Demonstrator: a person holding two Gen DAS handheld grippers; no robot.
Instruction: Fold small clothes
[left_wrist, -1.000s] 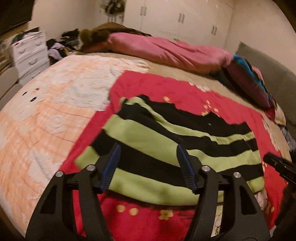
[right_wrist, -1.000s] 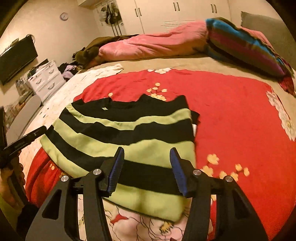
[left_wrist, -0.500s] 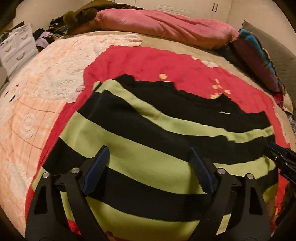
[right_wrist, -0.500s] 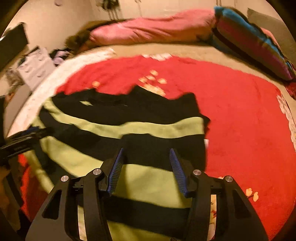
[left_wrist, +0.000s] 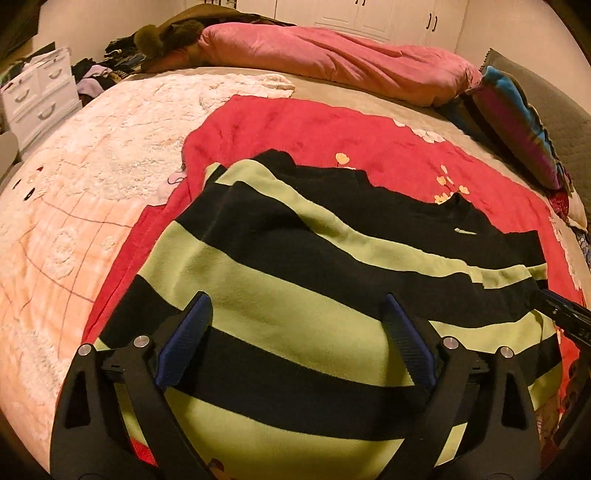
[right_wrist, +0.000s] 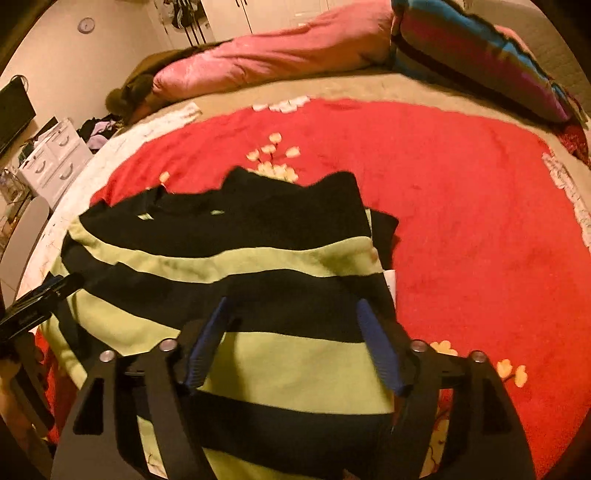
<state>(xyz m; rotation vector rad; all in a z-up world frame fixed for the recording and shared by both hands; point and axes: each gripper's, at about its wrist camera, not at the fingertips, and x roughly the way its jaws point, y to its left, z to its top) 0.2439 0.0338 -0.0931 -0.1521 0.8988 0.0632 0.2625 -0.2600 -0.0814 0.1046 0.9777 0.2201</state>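
A small sweater (left_wrist: 295, 295) in broad black and lime-green stripes lies flat, sleeves folded in, on a red floral blanket (right_wrist: 461, 203) spread over the bed. Above its near hem, the left tongs (left_wrist: 295, 314) and right tongs (right_wrist: 291, 317) are both opening, pads clear of the cloth.

Warm-lit bedroom, white drawers (left_wrist: 35, 98)

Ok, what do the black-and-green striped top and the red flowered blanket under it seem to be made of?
Black-and-green striped top: looks like soft matte knit or fleece, with a faintly fuzzy surface and limp folds. Red flowered blanket: probably plush fleece, matte with short nap and a printed flower pattern.
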